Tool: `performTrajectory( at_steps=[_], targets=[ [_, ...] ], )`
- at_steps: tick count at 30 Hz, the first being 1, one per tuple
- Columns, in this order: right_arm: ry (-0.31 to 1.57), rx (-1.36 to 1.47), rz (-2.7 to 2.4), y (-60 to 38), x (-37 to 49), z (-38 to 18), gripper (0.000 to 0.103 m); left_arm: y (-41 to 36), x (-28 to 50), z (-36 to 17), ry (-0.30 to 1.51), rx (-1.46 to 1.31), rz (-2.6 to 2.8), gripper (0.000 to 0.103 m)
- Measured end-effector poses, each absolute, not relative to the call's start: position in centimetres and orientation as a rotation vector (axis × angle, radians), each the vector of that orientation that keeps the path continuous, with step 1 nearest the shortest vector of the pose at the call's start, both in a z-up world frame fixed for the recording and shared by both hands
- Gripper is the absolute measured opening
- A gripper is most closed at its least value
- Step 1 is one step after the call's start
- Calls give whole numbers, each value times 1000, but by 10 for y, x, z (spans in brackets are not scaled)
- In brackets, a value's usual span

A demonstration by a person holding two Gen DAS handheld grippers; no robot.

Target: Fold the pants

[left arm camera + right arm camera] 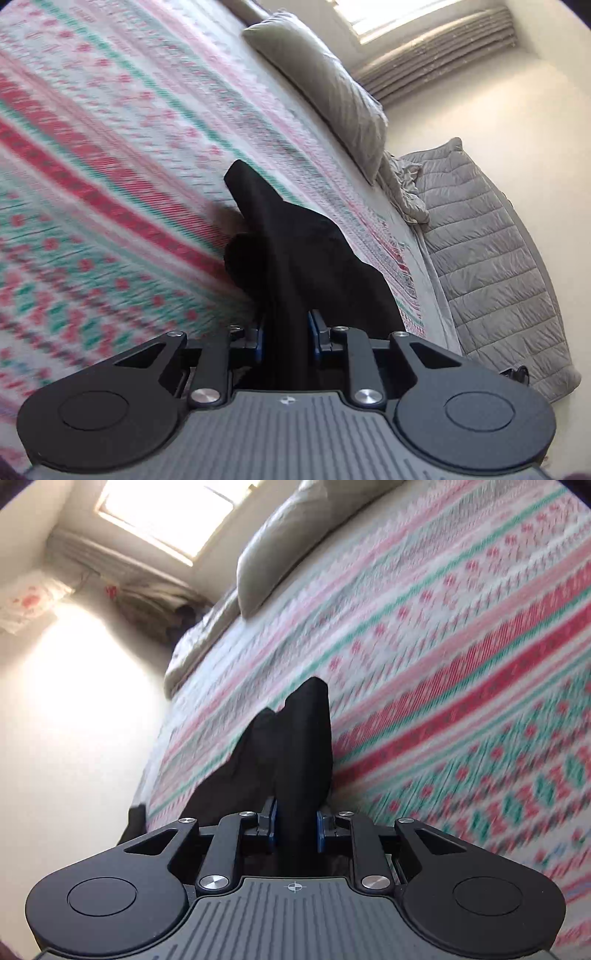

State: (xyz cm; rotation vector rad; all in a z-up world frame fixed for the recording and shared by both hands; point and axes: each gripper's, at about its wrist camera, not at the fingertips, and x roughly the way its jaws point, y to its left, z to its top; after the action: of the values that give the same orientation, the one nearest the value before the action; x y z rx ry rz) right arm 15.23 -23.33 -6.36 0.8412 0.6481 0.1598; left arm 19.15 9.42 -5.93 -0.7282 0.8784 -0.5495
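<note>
Your left gripper (285, 338) is clamped on a bunch of the black pants (295, 251), the blue pads (314, 338) pressing the cloth from both sides with only a narrow gap between them. The fabric stands up out of the jaws in a dark, matte peak, folds running lengthwise, one pointed corner rising highest and a rounded lump bulging to the left. It hangs above the patterned bedspread (110, 147), whose red, pink and green bands are smeared by motion blur.

Your right gripper (296, 829) has the same hold: its blue pads (320, 834) are drawn in tight on another bunch of the pants (303, 746), which rises in two uneven peaks and spills away to the lower left, towards the bed's edge. No seam, pocket or waistband can be made out in either view; the cloth reads as plain black.

A grey pillow (325, 85) lies at the far end of the bed, under a bright window (162, 517). In the left view a grey quilted cover (491, 258) lies beside the mattress, along the pale wall (517, 96).
</note>
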Motion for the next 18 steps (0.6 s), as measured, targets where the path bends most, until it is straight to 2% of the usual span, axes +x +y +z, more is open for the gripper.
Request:
performTrajectory(
  at_steps=[7,10,11,12,16,18],
  targets=[
    [491,757,189,-253,164,-48,19,74,207,-59,763,-770,-592,25],
    [517,743,153,-259,174,-60,23,72,211,-65,777,-639,-484,36],
    [560,729,116,-259,179,-67,28,70,210,-67,770,-578,-449,46],
    [612,705,68,-258,185,-75,31,68,208,-67,748,-543,-439,51],
    [620,679,44,-256,175,-76,34,65,202,-54,728,-491,-381,52],
    [608,682,46,-255,168,-69,43,63,196,-45,719,-442,-341,56]
  ],
)
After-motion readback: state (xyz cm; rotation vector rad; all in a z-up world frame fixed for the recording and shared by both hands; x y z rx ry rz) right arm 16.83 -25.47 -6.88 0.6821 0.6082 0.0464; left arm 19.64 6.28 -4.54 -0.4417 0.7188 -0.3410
